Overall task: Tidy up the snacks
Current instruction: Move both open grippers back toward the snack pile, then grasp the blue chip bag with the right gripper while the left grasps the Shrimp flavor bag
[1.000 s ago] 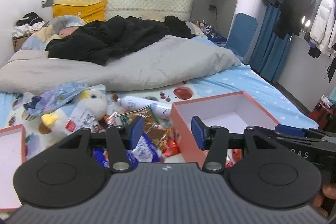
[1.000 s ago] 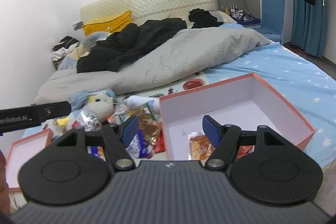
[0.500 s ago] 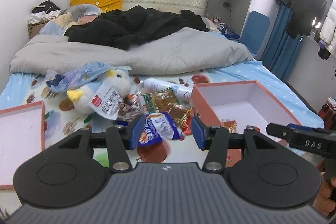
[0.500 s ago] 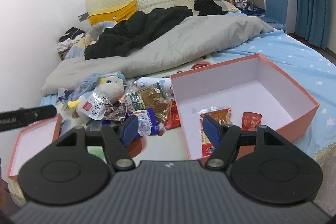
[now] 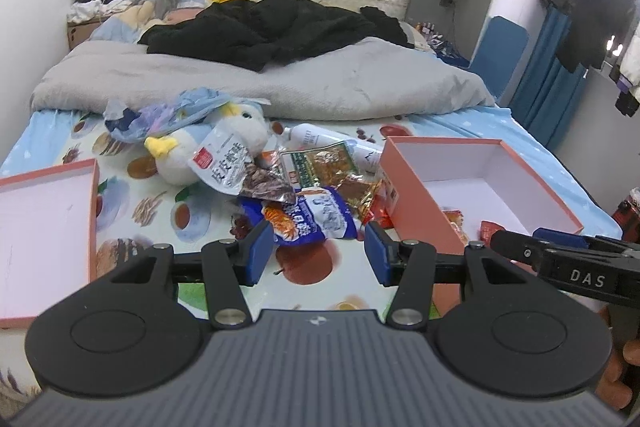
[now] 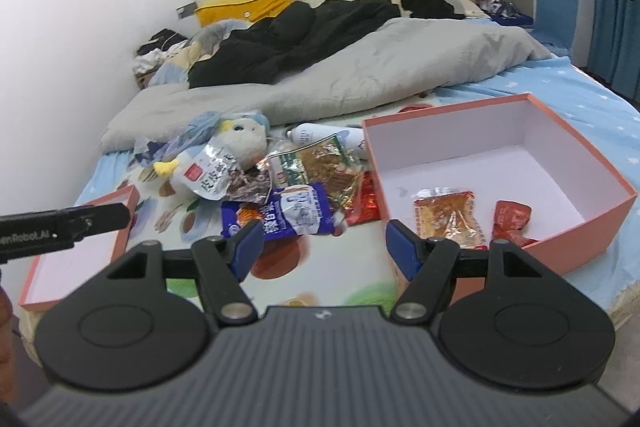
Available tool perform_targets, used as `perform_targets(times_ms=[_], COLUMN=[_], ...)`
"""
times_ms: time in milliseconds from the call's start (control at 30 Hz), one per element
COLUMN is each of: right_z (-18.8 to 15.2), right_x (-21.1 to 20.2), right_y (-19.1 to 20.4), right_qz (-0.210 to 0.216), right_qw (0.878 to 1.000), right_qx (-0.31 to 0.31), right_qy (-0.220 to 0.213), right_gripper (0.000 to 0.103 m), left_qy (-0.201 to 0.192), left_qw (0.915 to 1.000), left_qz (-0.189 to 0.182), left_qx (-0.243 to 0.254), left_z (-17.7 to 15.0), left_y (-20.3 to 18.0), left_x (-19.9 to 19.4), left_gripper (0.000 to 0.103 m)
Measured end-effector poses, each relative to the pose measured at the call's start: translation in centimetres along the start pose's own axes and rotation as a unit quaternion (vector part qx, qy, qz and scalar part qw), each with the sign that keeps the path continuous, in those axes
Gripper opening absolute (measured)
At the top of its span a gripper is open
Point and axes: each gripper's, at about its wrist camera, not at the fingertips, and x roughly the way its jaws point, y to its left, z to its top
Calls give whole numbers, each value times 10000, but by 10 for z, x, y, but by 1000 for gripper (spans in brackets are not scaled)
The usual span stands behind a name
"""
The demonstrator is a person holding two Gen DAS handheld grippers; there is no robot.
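Note:
A pile of snack packets lies on the bed: a blue-and-white packet (image 5: 316, 217) (image 6: 292, 213), a green-edged clear packet (image 5: 324, 167) (image 6: 316, 163), a white-and-red pouch (image 5: 224, 163) (image 6: 212, 171). An open pink box (image 5: 412, 203) (image 6: 600, 215) at the right holds an orange packet (image 6: 444, 211) and a red packet (image 6: 512, 217). My left gripper (image 5: 319, 255) is open and empty, just short of the blue packet. My right gripper (image 6: 324, 250) is open and empty, near the box's front left corner.
A pink box lid (image 5: 92, 211) (image 6: 124, 223) lies at the left bed edge. A plush penguin (image 5: 236, 131) (image 6: 236, 139) and a white bottle (image 5: 316, 137) sit behind the pile. A grey duvet (image 5: 280, 83) and black clothes fill the far bed.
Both grippers have pulled back and risen, so the snack pile, the lid and the box interior now show in full. Both stayed open.

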Motion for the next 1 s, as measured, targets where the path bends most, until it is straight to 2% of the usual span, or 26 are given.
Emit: perform_targets(times_ms=[267,433,567,700,800,900,1000], right_z=[7,18,33,51,61,64,62], right_x=[19,57,107,158,190,207,222], right_y=[1,11,30,42,49,53,57], right_qz=[116,238,356,470,513,681,684], right_qw=[9999,9996,9987,9971,9932,9867,9810], right_qx=[60,-114,-361,-486,-509,-506,-662], right_qy=[33,-85,-26,353,909,1385,1691], right_gripper=[70,70,70,70,70,70,71], left_qy=[220,308,443,838,1167,1433,1517], left_qw=[9993,9982,9958,9917,9863,9792,9745], left_qz=[129,211,280,321,374,343,164], left_qx=[-267,-471,-747,-918,-1106,-1394,-1648], left_z=[7,24,41,59,68,72,71], left_y=[17,44,75,104,119,133,142], left_x=[32,85,142,190,212,230,246], left_gripper=[56,59,59,59,59,66,72])
